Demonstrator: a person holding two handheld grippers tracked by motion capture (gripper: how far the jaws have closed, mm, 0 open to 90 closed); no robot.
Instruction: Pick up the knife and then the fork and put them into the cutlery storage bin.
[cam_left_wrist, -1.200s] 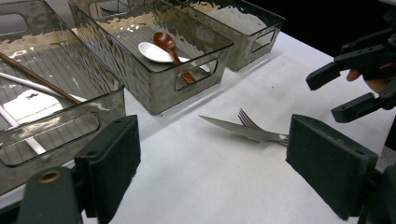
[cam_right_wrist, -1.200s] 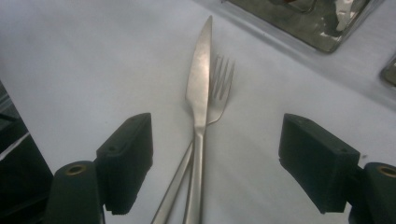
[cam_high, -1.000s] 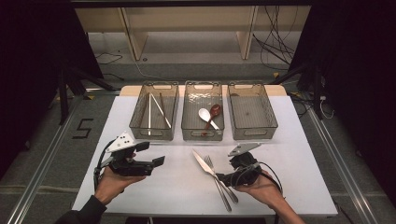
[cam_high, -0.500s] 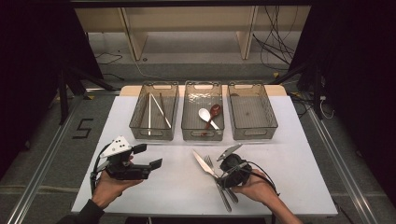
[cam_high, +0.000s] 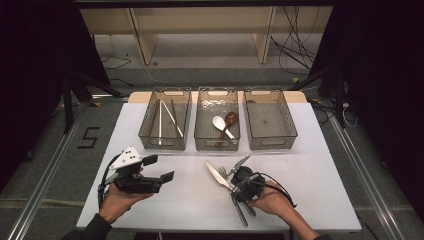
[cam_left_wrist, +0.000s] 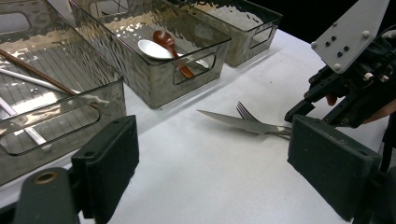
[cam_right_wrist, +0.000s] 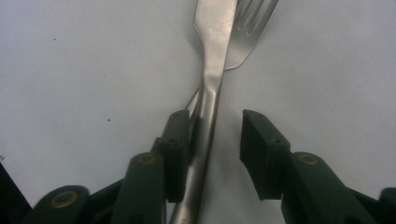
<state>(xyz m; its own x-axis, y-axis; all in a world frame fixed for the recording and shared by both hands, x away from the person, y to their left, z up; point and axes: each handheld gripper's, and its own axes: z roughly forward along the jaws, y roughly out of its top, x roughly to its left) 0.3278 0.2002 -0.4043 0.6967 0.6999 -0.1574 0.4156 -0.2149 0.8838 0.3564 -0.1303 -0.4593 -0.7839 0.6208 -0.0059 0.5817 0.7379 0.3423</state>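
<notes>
Steel table knife (cam_right_wrist: 211, 88) lying on the white table (cam_high: 320, 165), near right of centre, crossed over a fork (cam_right_wrist: 250, 32). Right gripper (cam_right_wrist: 217, 140) straddles its handle, jaws just closing, one pad touching, not yet pinching. Left gripper (cam_left_wrist: 210, 163) spread wide, empty.

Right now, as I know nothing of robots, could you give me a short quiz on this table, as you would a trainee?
1. True or false: the right-hand clear plastic bin holds a spoon.
2. What lies in the middle clear plastic bin? A: chopsticks. B: a white spoon and a brown wooden spoon. C: a fork.
3. What lies between the jaws of the right claw?

Key
1. False: it is empty.
2. B.
3. The handle of the silver metal knife. The jaws have just been closing around it, but one pad is not yet touching it.
</notes>
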